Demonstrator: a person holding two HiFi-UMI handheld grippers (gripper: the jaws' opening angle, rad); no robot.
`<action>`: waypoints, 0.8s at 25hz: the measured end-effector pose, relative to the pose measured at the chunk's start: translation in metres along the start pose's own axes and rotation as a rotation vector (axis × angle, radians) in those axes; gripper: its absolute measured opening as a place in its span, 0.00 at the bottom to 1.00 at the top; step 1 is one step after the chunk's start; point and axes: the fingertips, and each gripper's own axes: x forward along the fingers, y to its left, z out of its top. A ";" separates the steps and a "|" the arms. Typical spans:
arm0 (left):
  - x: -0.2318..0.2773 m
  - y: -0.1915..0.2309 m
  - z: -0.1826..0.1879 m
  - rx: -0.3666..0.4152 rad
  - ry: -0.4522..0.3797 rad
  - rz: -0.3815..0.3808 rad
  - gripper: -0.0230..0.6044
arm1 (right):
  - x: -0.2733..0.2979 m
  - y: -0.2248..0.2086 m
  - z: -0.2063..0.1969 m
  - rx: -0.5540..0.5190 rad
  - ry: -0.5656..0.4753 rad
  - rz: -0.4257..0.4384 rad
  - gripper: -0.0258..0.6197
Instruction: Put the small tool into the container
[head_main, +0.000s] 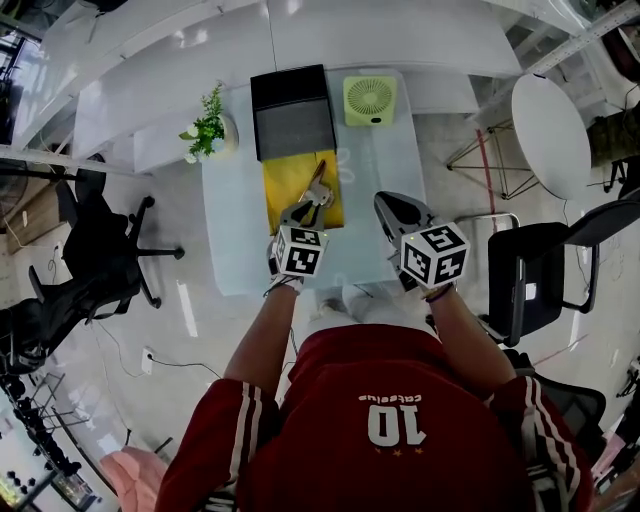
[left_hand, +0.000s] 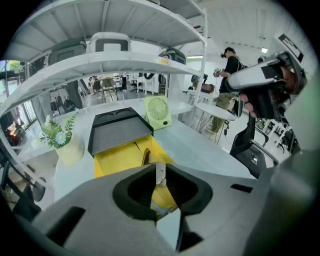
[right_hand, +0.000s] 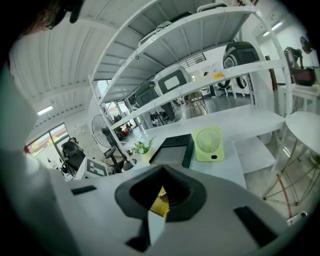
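Note:
On the pale table (head_main: 235, 225) lies a yellow container (head_main: 285, 185), its black lid (head_main: 292, 125) open behind it. My left gripper (head_main: 305, 212) hangs over the container's right part, shut on the small tool (head_main: 318, 185), a metal piece with a brown handle pointing away. In the left gripper view the tool's metal end (left_hand: 160, 176) sits pinched at the gripper (left_hand: 159, 167), with the container (left_hand: 115, 160) below. My right gripper (head_main: 395, 210) is to the container's right, above the table, shut and empty. In its own view that gripper (right_hand: 162, 172) shows the jaws together.
A green desk fan (head_main: 370, 100) stands right of the lid and a potted plant (head_main: 210, 128) left of it. White shelving runs behind the table. Black chairs (head_main: 545, 270) stand on both sides, and a round white table (head_main: 550, 135) is at the right.

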 end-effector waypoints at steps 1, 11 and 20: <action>-0.006 0.001 0.002 -0.010 -0.014 0.000 0.14 | -0.002 0.003 0.001 -0.005 -0.005 -0.001 0.05; -0.098 0.015 0.035 -0.106 -0.179 0.021 0.14 | -0.042 0.038 0.022 -0.029 -0.077 -0.029 0.05; -0.170 0.013 0.048 -0.142 -0.291 0.018 0.14 | -0.078 0.082 0.041 -0.064 -0.143 -0.029 0.05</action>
